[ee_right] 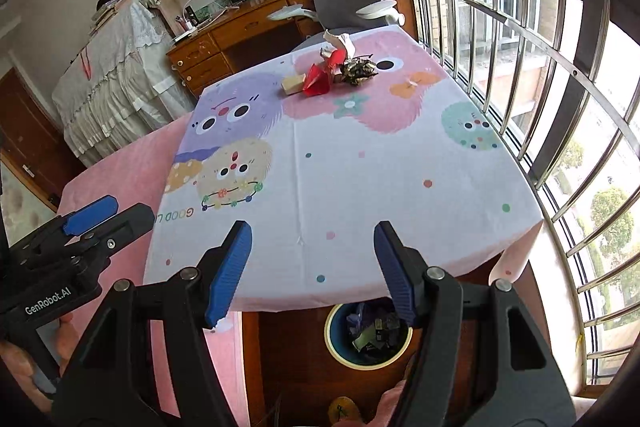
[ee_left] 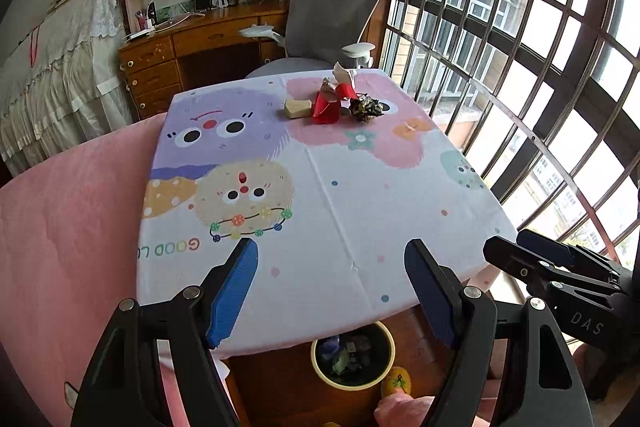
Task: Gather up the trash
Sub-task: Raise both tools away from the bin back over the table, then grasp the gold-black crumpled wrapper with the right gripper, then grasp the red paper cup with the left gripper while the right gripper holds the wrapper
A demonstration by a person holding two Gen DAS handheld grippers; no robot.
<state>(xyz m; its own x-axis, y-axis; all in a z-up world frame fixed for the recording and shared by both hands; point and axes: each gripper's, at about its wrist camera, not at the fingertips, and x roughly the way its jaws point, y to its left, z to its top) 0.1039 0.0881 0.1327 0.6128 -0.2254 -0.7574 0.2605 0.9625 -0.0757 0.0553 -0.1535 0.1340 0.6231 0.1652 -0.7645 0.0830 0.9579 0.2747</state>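
Evidently both the left gripper (ee_left: 331, 291) and right gripper (ee_right: 312, 269) hover wide open and empty at the near edge, over the waste bin (ee_right: 340, 351); the trash pile (ee_left: 334, 101) waits far across the table (ee_left: 360, 227).

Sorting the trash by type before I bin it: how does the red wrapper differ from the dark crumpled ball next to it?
The red wrapper is bright, smooth and folded into flat faces; the dark ball is mottled brown and gold, tightly crumpled. The wrapper stands taller, while the ball sits low and rounded. The wrapper lies beside the tan block, and the ball lies on its window side. Both rest on the tablecloth at the far end, untouched by either gripper.
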